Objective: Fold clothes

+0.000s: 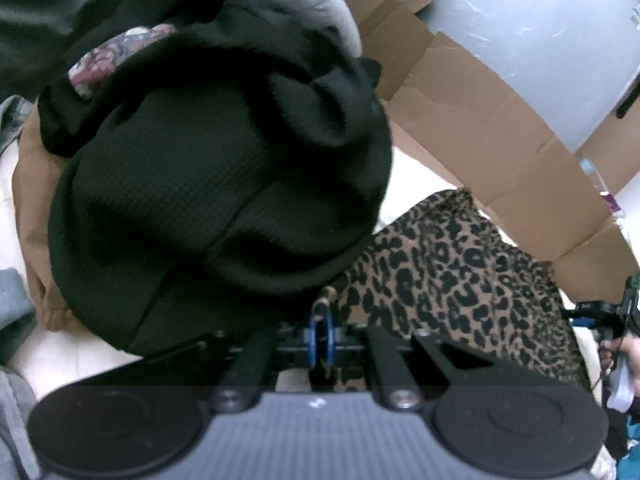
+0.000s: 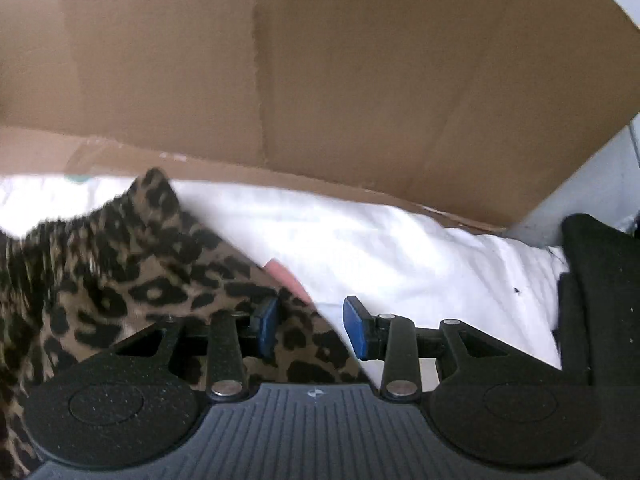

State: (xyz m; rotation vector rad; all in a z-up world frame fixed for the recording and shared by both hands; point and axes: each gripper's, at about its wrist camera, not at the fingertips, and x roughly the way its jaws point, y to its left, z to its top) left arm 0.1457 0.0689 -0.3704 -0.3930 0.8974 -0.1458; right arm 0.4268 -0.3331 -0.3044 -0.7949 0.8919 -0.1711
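Lying across the white bedsheet [image 2: 400, 248] below a brown cardboard wall [image 2: 320, 60], the tan leopard-print garment [image 2: 120, 272] is passing between the right gripper [image 2: 310, 330], whose blue pads [image 2: 358, 332] are standing apart around its edge without pinching it. The left gripper [image 1: 323, 332] is showing its blue pads pressed together; whether they are pinching the bunched black waffle-knit garment [image 1: 208, 184] beside them, I cannot tell.

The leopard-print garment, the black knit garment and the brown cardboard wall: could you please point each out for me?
Leopard-print garment [image 2: 120, 280]: right wrist view, middle of its patterned fabric.
Black knit garment [image 1: 208, 184]: left wrist view, centre of the bundle.
Brown cardboard wall [image 2: 360, 80]: right wrist view, its flat face.
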